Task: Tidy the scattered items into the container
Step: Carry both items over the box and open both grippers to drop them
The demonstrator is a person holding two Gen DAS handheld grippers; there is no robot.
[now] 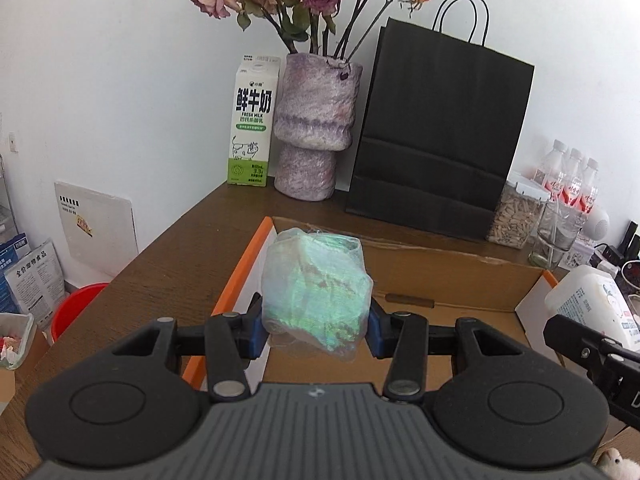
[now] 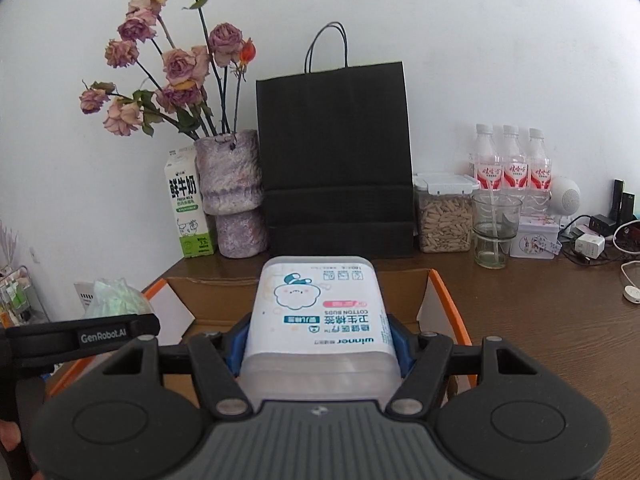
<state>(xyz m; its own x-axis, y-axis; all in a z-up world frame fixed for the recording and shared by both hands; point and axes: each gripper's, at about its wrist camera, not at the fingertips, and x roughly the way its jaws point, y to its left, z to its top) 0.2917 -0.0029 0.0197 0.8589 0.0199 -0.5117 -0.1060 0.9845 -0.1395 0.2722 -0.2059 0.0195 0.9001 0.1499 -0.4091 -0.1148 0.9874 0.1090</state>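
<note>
On the brown wooden surface (image 2: 540,320): one open cardboard box (image 2: 224,292) with orange-edged flaps, standing in front of the back-wall row. Behind it, one black paper bag (image 2: 336,152) with cord handles, upright against the white wall; one mottled purple vase (image 2: 232,192) of dried roses, left of the bag; one milk carton (image 2: 186,216), left of the vase and just beside it. Right of the bag: one clear lidded jar (image 2: 442,216) of pale seeds, one empty glass (image 2: 494,232), three water bottles (image 2: 510,160) with red labels. Held items: one translucent cotton-bud box (image 2: 320,320), white label, clamped between the blue pads of the right gripper (image 2: 318,340), above the cardboard box's near edge; one iridescent green wrapped bundle (image 1: 316,292), clamped by the left gripper (image 1: 316,328), above the box's left flap.
</note>
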